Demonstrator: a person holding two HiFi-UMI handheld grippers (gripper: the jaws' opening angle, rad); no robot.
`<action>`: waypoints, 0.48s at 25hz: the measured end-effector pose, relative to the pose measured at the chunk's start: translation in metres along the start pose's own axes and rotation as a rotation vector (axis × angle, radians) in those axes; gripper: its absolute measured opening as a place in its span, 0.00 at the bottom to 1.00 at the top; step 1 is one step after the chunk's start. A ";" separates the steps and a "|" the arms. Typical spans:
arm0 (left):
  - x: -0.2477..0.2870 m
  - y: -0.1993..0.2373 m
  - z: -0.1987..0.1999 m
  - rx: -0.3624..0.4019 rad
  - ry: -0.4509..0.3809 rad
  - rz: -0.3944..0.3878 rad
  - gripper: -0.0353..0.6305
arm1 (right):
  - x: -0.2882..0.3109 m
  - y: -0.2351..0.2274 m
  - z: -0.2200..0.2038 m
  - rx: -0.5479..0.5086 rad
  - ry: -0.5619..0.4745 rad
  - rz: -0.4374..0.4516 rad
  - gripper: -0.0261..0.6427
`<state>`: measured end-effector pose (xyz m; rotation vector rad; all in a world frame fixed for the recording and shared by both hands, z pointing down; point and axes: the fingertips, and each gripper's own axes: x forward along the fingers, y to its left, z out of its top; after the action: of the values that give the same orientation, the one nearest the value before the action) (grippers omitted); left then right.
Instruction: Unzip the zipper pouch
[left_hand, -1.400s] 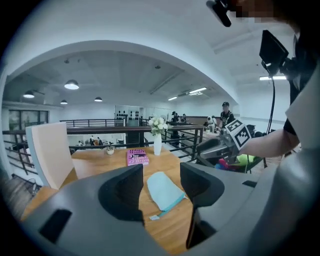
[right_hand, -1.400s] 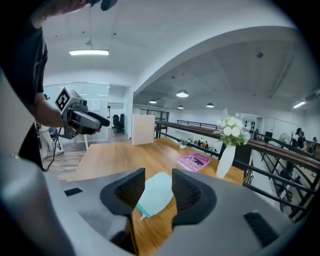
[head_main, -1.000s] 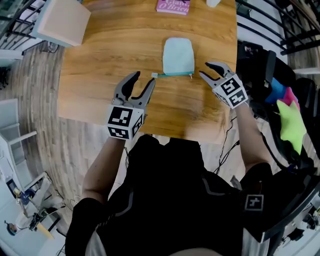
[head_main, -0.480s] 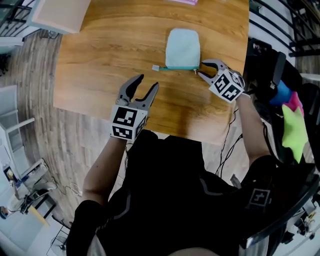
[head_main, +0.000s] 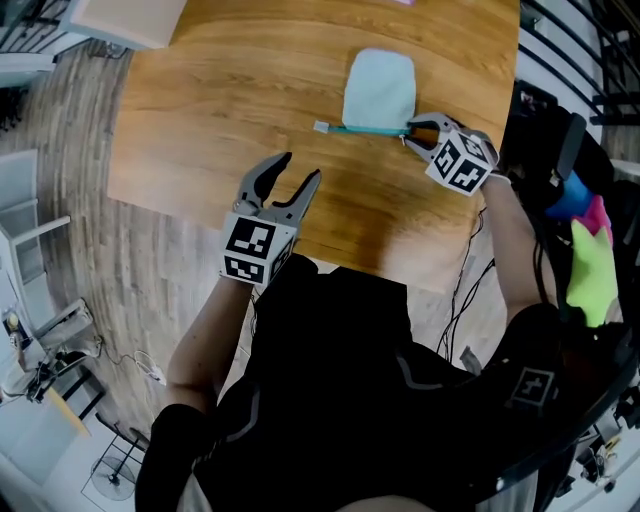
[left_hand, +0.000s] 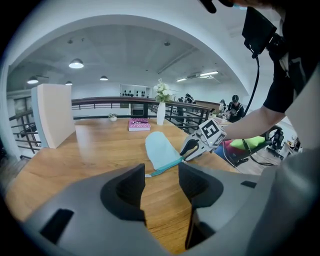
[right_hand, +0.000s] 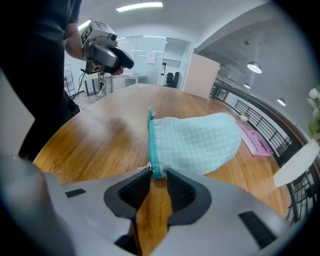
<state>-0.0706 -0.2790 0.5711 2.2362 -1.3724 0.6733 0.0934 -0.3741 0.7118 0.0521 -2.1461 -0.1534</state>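
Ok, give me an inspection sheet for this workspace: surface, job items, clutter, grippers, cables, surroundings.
Surface: wooden table, bare wood around the work.
Job's things: zipper pouch lying flat with its teal zipper edge toward the person. The pull tab is at the edge's left end, and the zipper looks closed.
Clutter: pink book, white vase with flowers, and white panel at a table corner.
Grippers: left gripper open and empty, over the table short of the pouch. The right gripper is closed on the right end of the zipper edge.
Cables: black cables hanging by the person's right arm, off the table.
Surroundings: wood floor, railing, people seated far behind.
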 end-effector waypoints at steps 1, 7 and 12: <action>-0.001 0.000 -0.001 0.000 0.003 -0.002 0.40 | 0.001 0.000 0.001 -0.001 0.002 0.010 0.21; -0.002 -0.007 -0.003 -0.001 0.009 -0.011 0.40 | 0.000 0.005 0.001 -0.014 0.010 0.039 0.14; -0.006 -0.018 0.005 0.036 0.004 -0.063 0.36 | -0.003 0.014 0.015 0.049 -0.028 0.060 0.12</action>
<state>-0.0556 -0.2703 0.5617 2.2949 -1.2912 0.6858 0.0833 -0.3584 0.7030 0.0146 -2.1767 -0.0668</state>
